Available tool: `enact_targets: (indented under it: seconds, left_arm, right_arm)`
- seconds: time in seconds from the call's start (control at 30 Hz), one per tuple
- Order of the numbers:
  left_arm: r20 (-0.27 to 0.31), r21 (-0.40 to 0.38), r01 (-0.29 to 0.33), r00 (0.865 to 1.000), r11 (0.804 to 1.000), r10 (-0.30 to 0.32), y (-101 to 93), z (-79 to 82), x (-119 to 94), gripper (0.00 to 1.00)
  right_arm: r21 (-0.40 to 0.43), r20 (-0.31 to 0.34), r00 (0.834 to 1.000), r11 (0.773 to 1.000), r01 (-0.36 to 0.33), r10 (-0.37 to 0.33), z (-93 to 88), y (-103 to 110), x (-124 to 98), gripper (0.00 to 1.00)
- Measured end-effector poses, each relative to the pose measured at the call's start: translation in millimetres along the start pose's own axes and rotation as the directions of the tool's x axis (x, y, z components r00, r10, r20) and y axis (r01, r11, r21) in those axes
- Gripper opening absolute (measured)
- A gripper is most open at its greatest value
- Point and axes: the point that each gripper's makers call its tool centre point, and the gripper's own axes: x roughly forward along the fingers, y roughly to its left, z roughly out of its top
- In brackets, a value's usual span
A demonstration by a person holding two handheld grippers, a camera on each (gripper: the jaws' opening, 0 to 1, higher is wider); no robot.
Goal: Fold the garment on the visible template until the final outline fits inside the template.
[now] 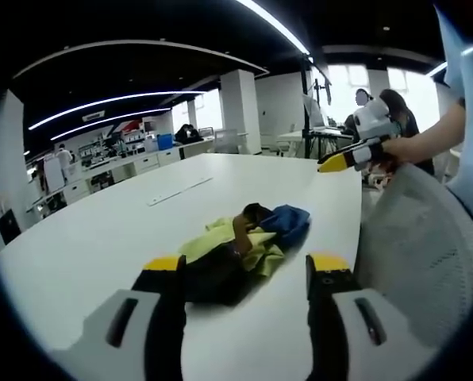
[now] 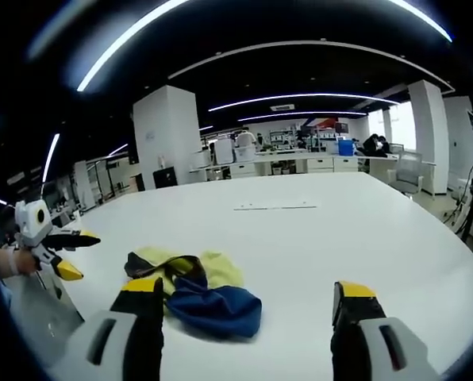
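A crumpled garment point(image 1: 235, 252) in yellow, black and blue lies in a heap on the white table point(image 1: 101, 238). My left gripper point(image 1: 246, 263) hangs open just in front of it, its yellow-tipped jaws spread wider than the heap and holding nothing. From the opposite side, my right gripper point(image 2: 249, 287) is also open, with the garment's blue part point(image 2: 217, 309) low between its jaws. The right gripper point(image 1: 337, 163) appears above the table's far right edge, held by a hand. The left gripper point(image 2: 82, 255) appears at the left with its jaws apart. I cannot make out a template.
A thin pale strip point(image 1: 179, 190) point(image 2: 274, 207) lies on the table beyond the garment. A grey mesh chair back point(image 1: 419, 238) stands at the table's edge. Office desks, pillars and people are in the background.
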Motion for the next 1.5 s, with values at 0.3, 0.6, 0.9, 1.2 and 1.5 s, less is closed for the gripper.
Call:
enact_targets:
  seconds: [0.3, 0.6, 0.9, 1.2, 1.5]
  left_arm:
    - [-0.008, -0.021, 0.001, 1.000, 1.000, -0.001, 1.9, -3.4, 1, 0.57]
    - [-0.029, -0.010, 0.023, 0.999, 1.000, -0.024, -3.6, -7.5, 3, 0.57]
    - [-0.040, -0.008, 0.022, 0.999, 1.000, -0.022, -3.8, -9.5, 3, 0.57]
    - [-0.051, -0.019, -0.009, 0.999, 1.000, 0.008, 3.9, -12.9, 1, 0.57]
    - [-0.013, -0.008, -0.028, 1.000, 1.000, 0.028, 5.7, 5.2, -5, 0.42]
  right_arm:
    - [-0.002, -0.014, 1.000, 1.000, -0.014, 0.014, -2.5, 2, 2, 0.88]
    - [0.018, 0.006, 1.000, 1.000, -0.011, 0.011, 0.1, 1, 1, 0.88]
    - [0.034, 0.039, 0.999, 0.999, -0.015, 0.014, 5.0, 1, -1, 0.87]
    - [0.040, 0.035, 0.999, 0.999, -0.030, 0.029, 5.1, 5, -2, 0.86]
    - [0.022, -0.015, 0.994, 0.994, -0.110, 0.111, 1.3, 20, -1, 0.68]
